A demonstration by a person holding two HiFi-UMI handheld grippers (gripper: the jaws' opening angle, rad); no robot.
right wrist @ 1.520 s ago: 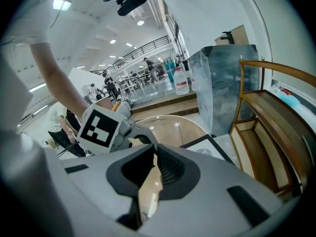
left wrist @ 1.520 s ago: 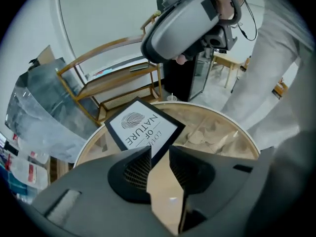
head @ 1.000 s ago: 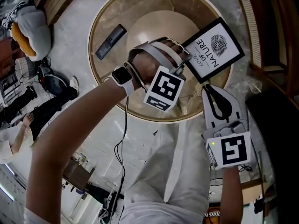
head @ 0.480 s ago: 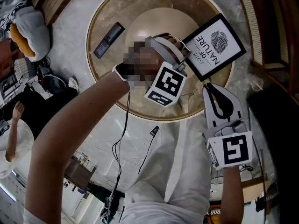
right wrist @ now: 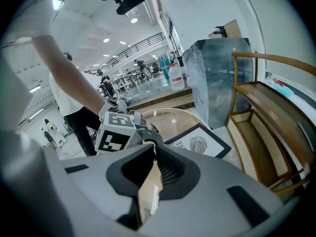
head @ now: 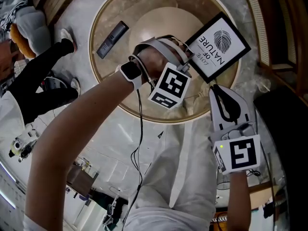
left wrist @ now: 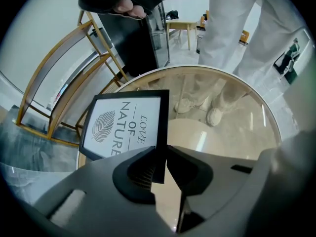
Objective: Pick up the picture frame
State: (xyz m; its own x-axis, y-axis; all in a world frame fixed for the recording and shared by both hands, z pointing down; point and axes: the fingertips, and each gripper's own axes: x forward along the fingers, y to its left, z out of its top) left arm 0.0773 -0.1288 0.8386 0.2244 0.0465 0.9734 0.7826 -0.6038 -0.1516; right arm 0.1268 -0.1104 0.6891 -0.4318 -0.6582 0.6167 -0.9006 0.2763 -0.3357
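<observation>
A round glass tabletop point(head: 144, 4) with a gold rim stands on a pale marble floor point(head: 96, 129), and its cream base shows through the glass. A dark remote point(head: 112, 40) lies flat near the left edge. A black picture frame point(head: 219, 47) is at the right edge, one corner reaching past the rim. Whether it lies flat is unclear.

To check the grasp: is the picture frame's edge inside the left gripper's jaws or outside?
Inside: the picture frame's dark edge sits between the left gripper's closing jaws.

Picture frame point(head: 219, 47): black border, white print, leaf motif, "LOVE OF NATURE". Askew at the round glass bench point(head: 110, 13) edge, one side between the closing jaws of the left gripper point(left wrist: 164, 154).
</observation>
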